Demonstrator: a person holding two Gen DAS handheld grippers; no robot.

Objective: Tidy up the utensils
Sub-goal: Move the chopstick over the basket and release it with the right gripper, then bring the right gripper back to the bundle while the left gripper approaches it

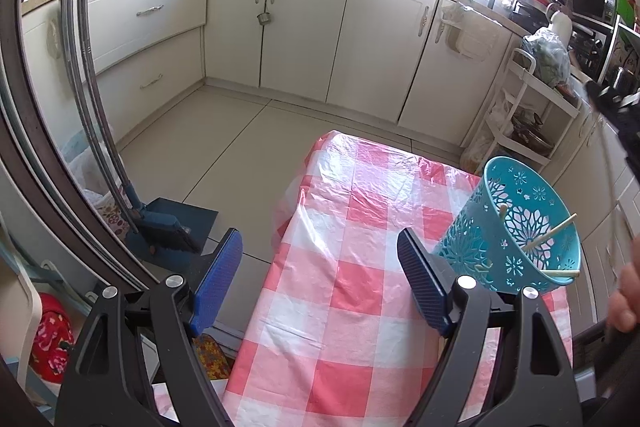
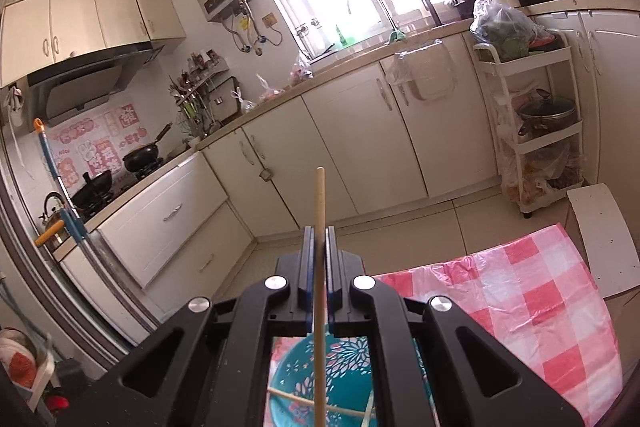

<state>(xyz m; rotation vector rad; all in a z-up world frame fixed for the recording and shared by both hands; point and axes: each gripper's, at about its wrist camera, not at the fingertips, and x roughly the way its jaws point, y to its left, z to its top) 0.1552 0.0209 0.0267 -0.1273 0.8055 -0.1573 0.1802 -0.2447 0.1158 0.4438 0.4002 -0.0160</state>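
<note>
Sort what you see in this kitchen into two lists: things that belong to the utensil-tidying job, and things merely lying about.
Part of the job:
- chopstick, clamped in the right gripper
- teal basket, with chopsticks already inside
- left gripper, fingers apart and empty

Lying about:
- checked tablecloth
- broom and dustpan
- wok
- kettle
- white trolley

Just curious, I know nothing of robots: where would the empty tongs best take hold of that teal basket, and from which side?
The rim, from above: the basket stands upright and open-topped, with thin walls. Avoid the chopsticks inside.
</note>
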